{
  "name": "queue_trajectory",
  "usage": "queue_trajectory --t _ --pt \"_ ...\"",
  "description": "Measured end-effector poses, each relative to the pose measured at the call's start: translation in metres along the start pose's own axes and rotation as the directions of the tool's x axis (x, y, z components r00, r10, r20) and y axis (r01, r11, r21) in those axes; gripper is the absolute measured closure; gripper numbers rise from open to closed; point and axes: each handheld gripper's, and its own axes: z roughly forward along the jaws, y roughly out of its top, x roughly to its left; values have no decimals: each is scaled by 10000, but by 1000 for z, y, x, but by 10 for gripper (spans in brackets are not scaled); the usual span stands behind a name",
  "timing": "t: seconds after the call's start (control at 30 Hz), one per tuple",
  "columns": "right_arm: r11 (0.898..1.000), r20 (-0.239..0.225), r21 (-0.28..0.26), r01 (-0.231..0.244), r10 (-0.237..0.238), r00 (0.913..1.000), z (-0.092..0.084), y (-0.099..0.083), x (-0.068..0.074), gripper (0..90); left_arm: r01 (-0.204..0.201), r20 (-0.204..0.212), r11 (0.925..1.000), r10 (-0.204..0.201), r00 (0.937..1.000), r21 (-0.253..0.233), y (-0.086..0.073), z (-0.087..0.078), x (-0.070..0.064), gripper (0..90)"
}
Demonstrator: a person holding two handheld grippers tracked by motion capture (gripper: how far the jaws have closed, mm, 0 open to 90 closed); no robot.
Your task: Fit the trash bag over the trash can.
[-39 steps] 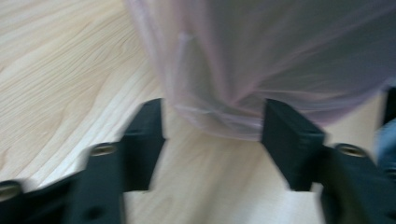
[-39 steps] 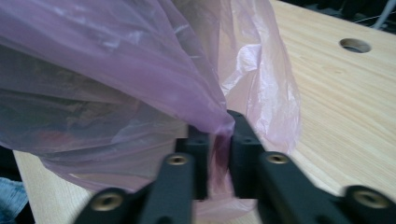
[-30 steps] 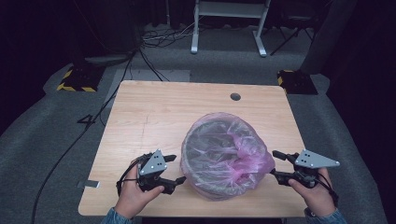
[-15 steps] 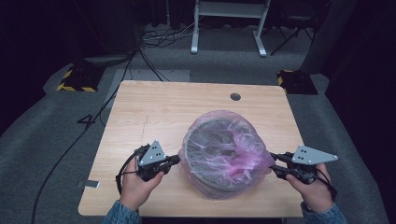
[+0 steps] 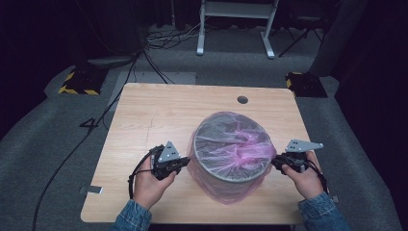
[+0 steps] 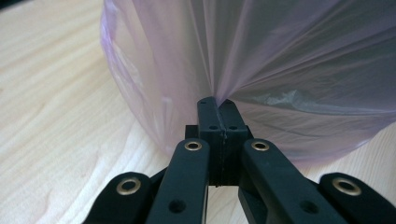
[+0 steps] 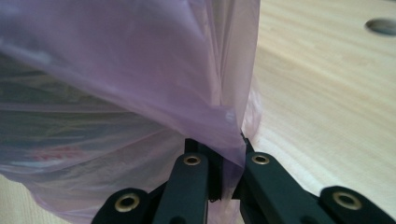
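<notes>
A round grey bin (image 5: 231,171) stands on the wooden table (image 5: 154,115), lined with a thin pink plastic bag (image 5: 235,144) whose film drapes over the rim and down the outside. My left gripper (image 5: 185,162) is at the bin's left side, shut on a pinch of the bag film (image 6: 219,100). My right gripper (image 5: 275,162) is at the bin's right side, also shut on the bag film (image 7: 229,135). The film pulls taut from both sets of jaws. Loose pink folds lie bunched inside the bin.
A round cable hole (image 5: 242,99) sits near the table's far edge. A black cable (image 5: 91,130) trails off the table's left side to the carpet. A white frame (image 5: 235,29) and dark equipment stand behind the table.
Both grippers have pulled the bag's edge outward and down over the bin's rim. The film now sits lower around the bin and the grey rim shows through.
</notes>
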Motion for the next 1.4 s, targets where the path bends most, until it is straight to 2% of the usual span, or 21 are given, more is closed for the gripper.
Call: queue_trajectory --t 0.03,0.2,0.3,0.33,0.4,0.43,0.5,0.57,0.63,0.7,0.8,0.83,0.9,1.0,1.03,1.07,1.1,1.17,1.2,1.3,1.4 --pt "10000 -27 59 -7 7 10000 2 -2 0 900 -35 -40 9999 35 10000 141 -2 4 -1 900" --pt "9981 190 614 -9 -3 9998 10 -14 -1 900 -182 116 9998 183 9998 -57 -2 3 -13 900" --pt "9960 37 891 5 -8 10000 11 -17 0 900 -318 -82 9974 324 9994 648 -7 8 -13 900" --pt "9949 -90 993 148 -140 9999 10 -16 5 900 -341 84 9918 333 9994 1232 -10 12 -15 900" --pt "9843 -295 1631 674 -635 9975 8 -19 16 900 -937 712 9805 825 9940 1727 -20 22 -27 900" --pt "9783 -442 1881 863 -793 9959 7 -23 21 900 -1219 840 9783 1090 9905 1674 -24 23 -33 900" --pt "9735 -391 2041 1034 -975 9945 0 -30 25 900 -1195 591 9870 1137 9918 1073 -26 15 -34 900" --pt "9830 -48 1549 985 -990 9951 -12 -30 22 844 -511 352 9987 508 9981 83 -23 2 -28 845" --pt "9952 323 644 733 -754 9966 -25 -25 20 707 -203 -177 9988 196 9997 -435 -18 -9 -24 603" --pt "9976 524 -109 689 -683 9963 -36 -19 21 639 -273 -327 9969 249 9992 -736 -13 -17 -23 480" --pt "9928 662 -846 850 -795 9946 -48 -10 26 606 -480 -394 9910 434 9983 -1248 -6 -22 -25 307" --pt "9905 737 -1015 933 -860 9936 -51 -7 27 617 -580 -330 9887 539 9980 -1379 -3 -22 -25 257" --pt "9865 680 -1222 1087 -1009 9926 -55 -1 31 734 -806 -182 9861 788 9967 -1452 4 -20 -25 229" --pt "9825 712 -1334 1297 -1210 9901 -57 8 36 810 -1025 33 9840 1041 9946 -1454 14 -17 -25 257" --pt "9814 723 -1381 1336 -1246 9896 -58 11 37 810 -1200 243 9824 1247 9919 -1435 16 -18 -24 341" --pt "9797 744 -1437 1401 -1305 9887 -59 14 38 802 -1439 484 9774 1530 9870 -1546 17 -19 -23 541" --pt "9783 741 -1482 1446 -1348 9881 -59 17 39 784 -1380 718 9785 1503 9860 -1531 19 -20 -22 703" --pt "9765 762 -1485 1562 -1462 9863 -60 22 39 699 -1338 722 9818 1444 9869 -1350 20 -22 -20 900" --pt "9744 854 -1468 1701 -1588 9836 -60 23 39 647 -1243 636 9843 1330 9891 -1250 21 -22 -17 900" --pt "9721 861 -1331 1932 -1828 9794 -59 27 36 639 -814 370 9907 859 9956 -1086 18 -19 -7 900" --pt "9726 585 -1225 1975 -1915 9797 -57 30 35 805 -267 365 9953 303 9989 -932 12 -10 1 900"
